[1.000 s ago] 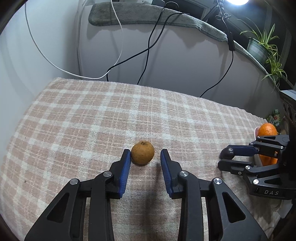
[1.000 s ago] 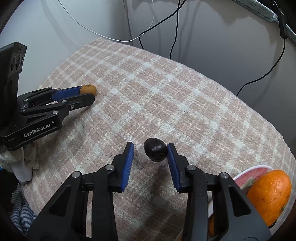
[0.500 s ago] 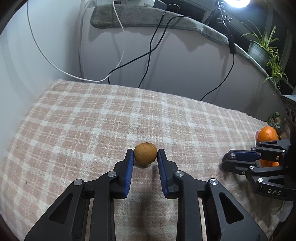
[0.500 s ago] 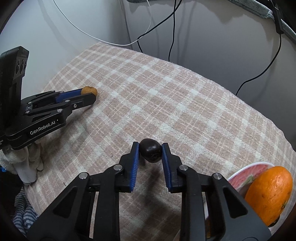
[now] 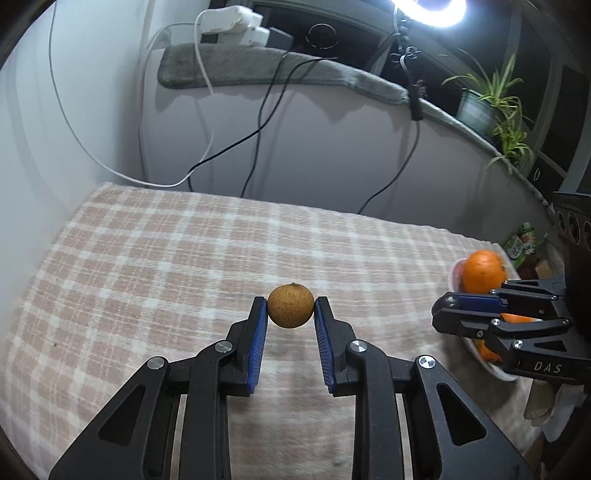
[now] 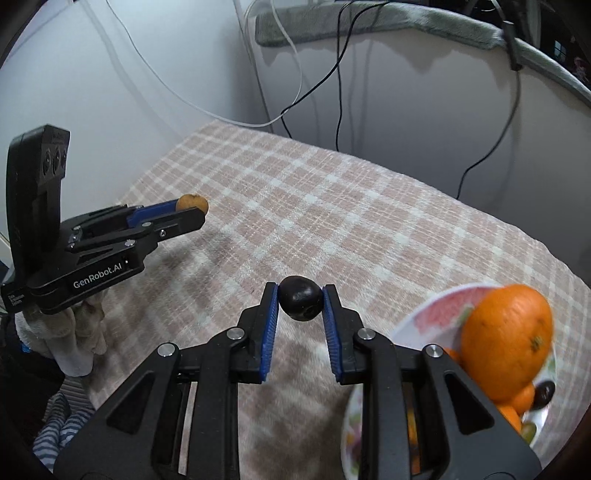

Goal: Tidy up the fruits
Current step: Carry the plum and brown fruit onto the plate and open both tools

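Observation:
My left gripper (image 5: 290,308) is shut on a small round brown fruit (image 5: 290,305) and holds it above the checked cloth; it shows in the right wrist view too (image 6: 192,203). My right gripper (image 6: 300,301) is shut on a small dark round fruit (image 6: 300,298), lifted off the cloth. To the right a white plate (image 6: 436,306) holds a large orange (image 6: 508,332), smaller oranges and another dark fruit (image 6: 545,392). In the left wrist view the plate (image 5: 455,273) and orange (image 5: 484,271) lie behind the right gripper (image 5: 447,310).
A pink-and-white checked cloth (image 5: 184,266) covers the table. White wall with hanging cables (image 5: 258,129) stands behind it. A grey-covered ledge (image 5: 332,77) carries a potted plant (image 5: 480,107) and a ring lamp (image 5: 424,11). Striped cloth (image 6: 62,432) lies at the left edge.
Both grippers closed on their fruits and lifted them off the cloth. The right gripper moved nearer the plate.

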Demonstrator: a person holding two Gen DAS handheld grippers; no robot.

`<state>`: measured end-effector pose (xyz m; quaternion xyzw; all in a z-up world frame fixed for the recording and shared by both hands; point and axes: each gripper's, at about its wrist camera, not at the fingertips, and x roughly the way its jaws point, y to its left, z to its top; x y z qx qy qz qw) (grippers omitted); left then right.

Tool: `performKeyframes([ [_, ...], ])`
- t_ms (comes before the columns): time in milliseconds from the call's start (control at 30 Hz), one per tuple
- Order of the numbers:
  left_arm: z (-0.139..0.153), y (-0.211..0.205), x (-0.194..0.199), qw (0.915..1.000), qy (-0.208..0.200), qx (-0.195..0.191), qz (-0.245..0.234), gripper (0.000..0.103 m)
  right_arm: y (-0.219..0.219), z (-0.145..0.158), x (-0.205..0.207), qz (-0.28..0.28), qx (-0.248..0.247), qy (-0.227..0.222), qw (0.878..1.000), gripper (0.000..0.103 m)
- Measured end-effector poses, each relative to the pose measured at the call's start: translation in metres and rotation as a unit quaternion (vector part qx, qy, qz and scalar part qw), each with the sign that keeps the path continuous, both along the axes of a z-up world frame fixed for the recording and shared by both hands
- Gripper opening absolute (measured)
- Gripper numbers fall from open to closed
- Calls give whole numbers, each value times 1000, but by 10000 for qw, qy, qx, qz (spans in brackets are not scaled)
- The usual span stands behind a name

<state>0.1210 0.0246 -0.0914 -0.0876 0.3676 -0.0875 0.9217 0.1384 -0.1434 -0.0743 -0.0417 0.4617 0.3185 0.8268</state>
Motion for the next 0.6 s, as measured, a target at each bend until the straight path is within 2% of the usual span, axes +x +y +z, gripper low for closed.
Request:
performKeyframes([
  [367,7,-46,-25,9984,-57,-254,-511,24,-65,21,-25,-476,289,-197,9983,25],
  [600,6,-84,-31,9955,-17,-305,-897,24,-118,24,-35,-945,314,-290,9946,25],
])
